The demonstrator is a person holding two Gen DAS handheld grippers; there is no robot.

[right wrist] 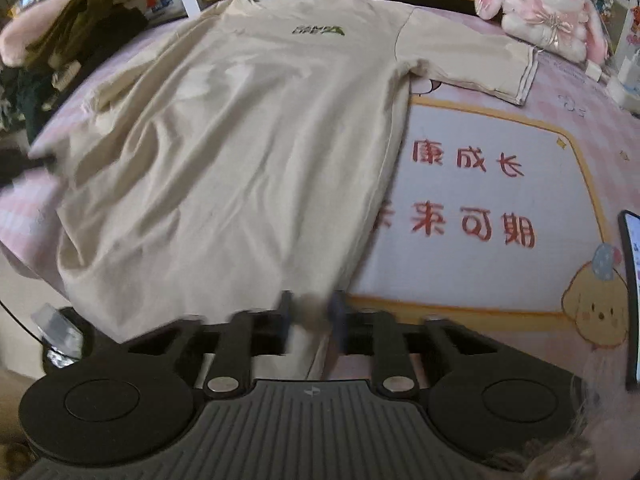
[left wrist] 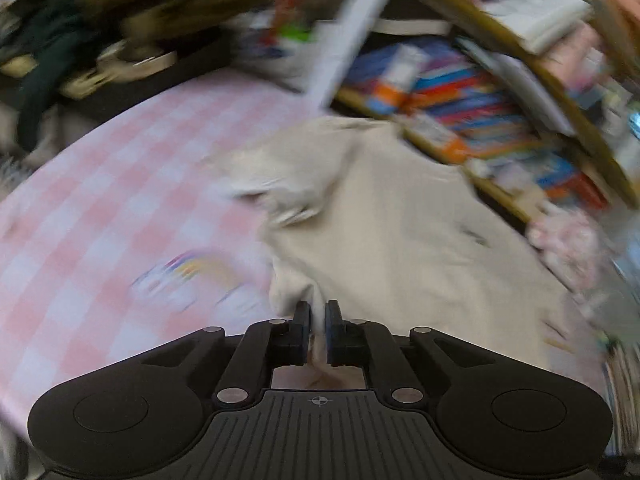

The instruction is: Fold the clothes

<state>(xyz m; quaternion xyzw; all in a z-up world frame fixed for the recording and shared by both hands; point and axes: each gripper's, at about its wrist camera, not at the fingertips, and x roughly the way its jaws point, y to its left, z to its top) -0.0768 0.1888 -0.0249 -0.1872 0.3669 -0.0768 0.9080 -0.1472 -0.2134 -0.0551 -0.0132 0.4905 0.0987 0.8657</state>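
Observation:
A beige T-shirt (right wrist: 248,140) with a small dark chest print lies spread face up on a pink checked tablecloth (right wrist: 500,184), collar far from me, one sleeve stretched out to the right. My right gripper (right wrist: 311,316) is shut on the shirt's near hem, a fold of cloth pinched between its pads. In the blurred left wrist view the same T-shirt (left wrist: 392,224) lies rumpled on the checked tablecloth (left wrist: 100,208), and my left gripper (left wrist: 318,316) is shut on a bunched edge of it.
A pink plush rabbit (right wrist: 548,4) sits at the far right corner. Dark clothes (right wrist: 76,36) are heaped at the far left. A bookshelf (left wrist: 500,104) full of books runs behind the table. A phone (right wrist: 632,292) lies at the right edge.

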